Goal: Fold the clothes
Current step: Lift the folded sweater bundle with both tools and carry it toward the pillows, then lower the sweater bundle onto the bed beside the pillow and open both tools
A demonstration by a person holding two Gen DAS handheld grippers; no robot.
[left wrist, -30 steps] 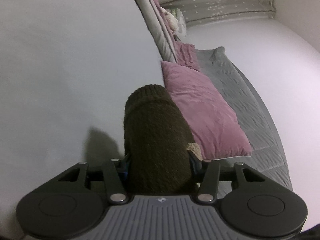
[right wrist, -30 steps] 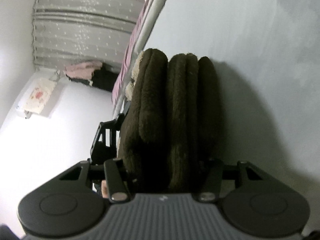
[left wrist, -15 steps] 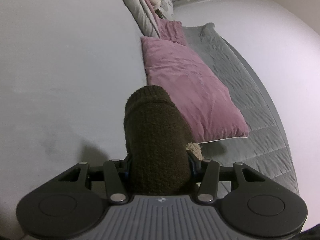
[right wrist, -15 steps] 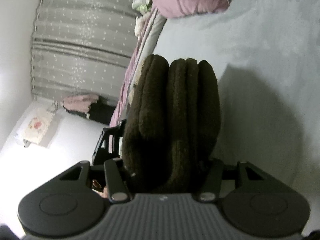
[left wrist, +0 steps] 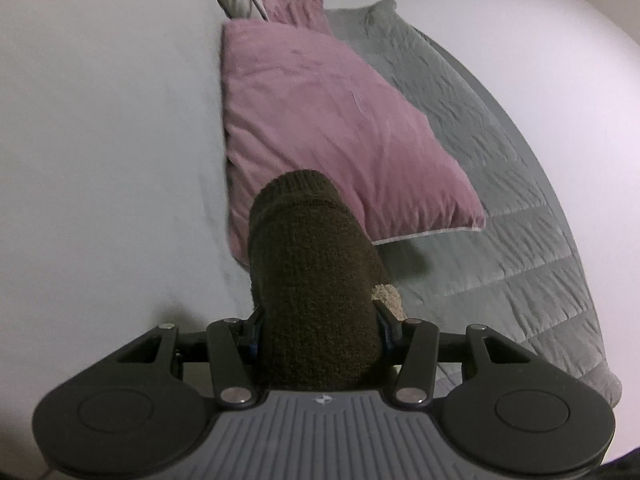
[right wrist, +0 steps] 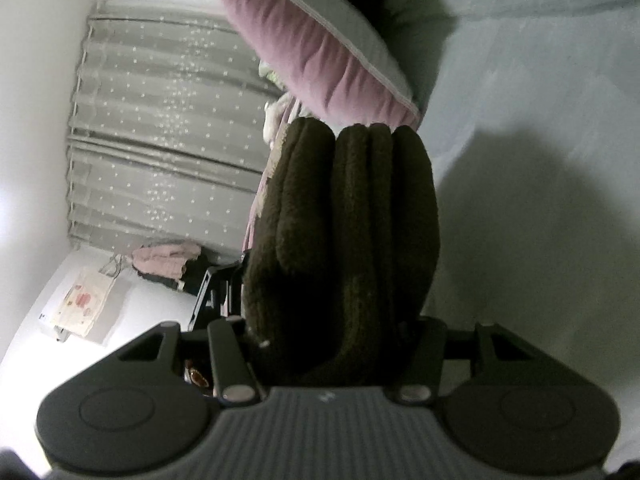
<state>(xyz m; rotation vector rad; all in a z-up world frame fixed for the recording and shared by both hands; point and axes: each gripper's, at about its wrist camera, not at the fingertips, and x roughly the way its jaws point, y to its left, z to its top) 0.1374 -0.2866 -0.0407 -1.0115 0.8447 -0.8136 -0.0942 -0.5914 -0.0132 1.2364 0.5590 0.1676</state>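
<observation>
Grey quilted bedspread point(left wrist: 500, 184) and a pink pillow point(left wrist: 320, 120) lie ahead, with the pale sheet point(right wrist: 540, 160) under the bundle. Between both claws hangs the dark brown knitted garment point(right wrist: 352, 220), folded in thick layers. The right gripper point(right wrist: 332, 344) is closed on the whole stack and the left gripper point(left wrist: 318, 320) is clamped on its rolled end. I think the outer layers may slip and unfold, because the bundle is thick and a beige inner edge point(left wrist: 386, 294) already peeks out.

Two tools, the left tool point(left wrist: 318, 320) and the right tool point(right wrist: 332, 328), share one folded dark brown sweater point(left wrist: 312, 280). Two pink pillows: a big one point(left wrist: 320, 120) and a smaller one point(left wrist: 298, 10) behind it. One grey quilt point(left wrist: 500, 200). One curtain point(right wrist: 160, 128).
</observation>
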